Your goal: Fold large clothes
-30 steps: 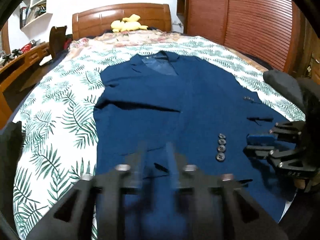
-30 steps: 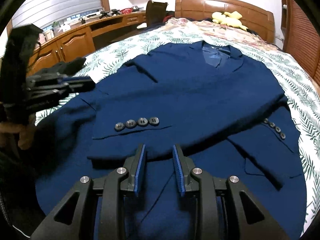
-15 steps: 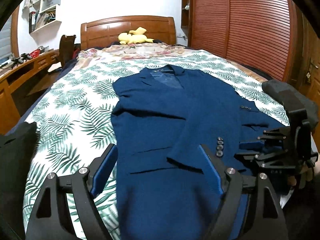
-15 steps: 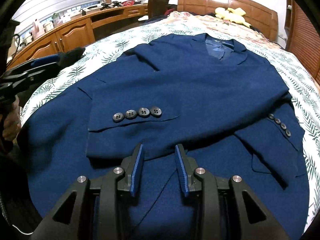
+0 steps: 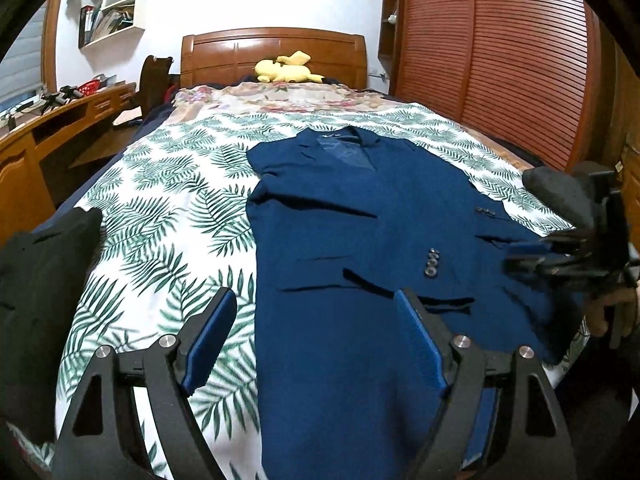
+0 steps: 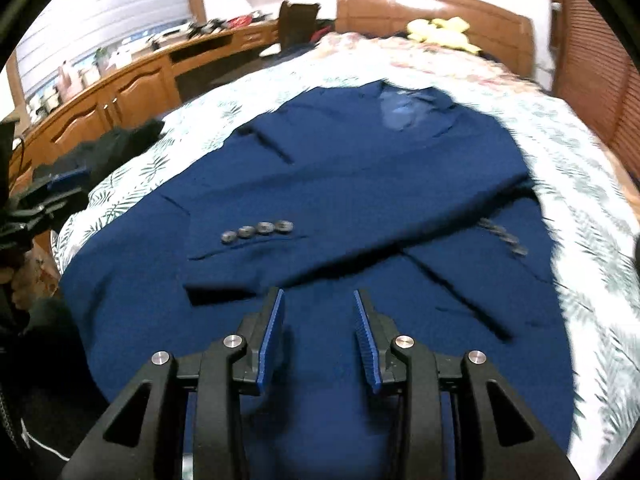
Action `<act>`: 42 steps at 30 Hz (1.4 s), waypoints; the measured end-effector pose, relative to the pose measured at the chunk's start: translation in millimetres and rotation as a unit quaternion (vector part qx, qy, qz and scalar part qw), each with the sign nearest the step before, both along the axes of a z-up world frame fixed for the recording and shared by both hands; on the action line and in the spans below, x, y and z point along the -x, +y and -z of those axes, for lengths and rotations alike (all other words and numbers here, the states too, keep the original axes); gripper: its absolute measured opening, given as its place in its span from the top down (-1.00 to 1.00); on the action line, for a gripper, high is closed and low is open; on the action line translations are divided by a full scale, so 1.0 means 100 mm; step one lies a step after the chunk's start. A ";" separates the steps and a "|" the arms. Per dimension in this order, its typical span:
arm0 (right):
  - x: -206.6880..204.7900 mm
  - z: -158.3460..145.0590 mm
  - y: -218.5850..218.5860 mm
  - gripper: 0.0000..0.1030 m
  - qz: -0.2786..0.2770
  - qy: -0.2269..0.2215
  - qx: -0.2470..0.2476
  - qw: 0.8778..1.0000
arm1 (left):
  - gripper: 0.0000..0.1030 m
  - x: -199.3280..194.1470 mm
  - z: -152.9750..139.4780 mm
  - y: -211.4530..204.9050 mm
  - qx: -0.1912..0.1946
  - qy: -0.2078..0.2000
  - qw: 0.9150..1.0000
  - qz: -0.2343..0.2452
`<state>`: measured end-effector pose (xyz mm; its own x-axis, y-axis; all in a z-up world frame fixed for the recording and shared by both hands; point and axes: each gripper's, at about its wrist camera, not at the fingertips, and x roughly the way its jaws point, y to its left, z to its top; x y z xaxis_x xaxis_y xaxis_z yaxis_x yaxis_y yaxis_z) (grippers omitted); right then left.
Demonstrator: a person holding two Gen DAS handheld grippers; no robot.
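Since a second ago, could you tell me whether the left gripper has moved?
Yes. The left gripper has drawn back from the blue jacket, toward the foot of the bed; the headboard sits farther off. Its jaws have just been opening, with nothing between them.

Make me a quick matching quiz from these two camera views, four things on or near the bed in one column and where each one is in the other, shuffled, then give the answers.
Things:
1. blue jacket
2. yellow plush toy
3. black garment
4. row of four buttons

Places:
A. against the wooden headboard
B. on the cuff of the sleeve folded across the jacket
C. spread flat on the leaf-print bedspread
D. at the bed's edge on the desk side

Pairs: 1-C, 2-A, 3-D, 4-B
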<state>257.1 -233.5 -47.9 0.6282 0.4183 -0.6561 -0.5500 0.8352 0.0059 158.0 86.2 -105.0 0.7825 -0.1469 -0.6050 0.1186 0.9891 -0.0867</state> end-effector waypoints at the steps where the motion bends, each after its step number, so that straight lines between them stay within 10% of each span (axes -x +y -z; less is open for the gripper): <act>1: 0.06 -0.03 -0.13 0.29 0.010 -0.005 -0.001 1.000 | -0.58 0.04 0.00 0.01 0.003 0.002 1.000 0.001; 15: -0.04 0.10 -1.65 0.28 0.102 0.003 0.015 0.995 | -0.36 0.09 0.11 -0.09 -0.021 0.059 0.997 -0.037; 28: -0.23 0.39 -1.71 0.21 0.060 0.049 0.011 0.997 | -0.10 0.17 0.08 -0.12 -0.032 0.089 0.992 -0.080; 42: 0.23 0.28 -1.63 0.21 0.131 0.090 0.007 0.987 | 0.03 0.14 0.49 0.17 -0.007 0.131 0.991 0.000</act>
<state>234.0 -396.7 -75.5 0.5864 0.2477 -0.7712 -0.3065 0.9492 0.0717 144.3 103.7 -154.5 0.5986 -0.1365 -0.7893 0.0941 0.9905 -0.1000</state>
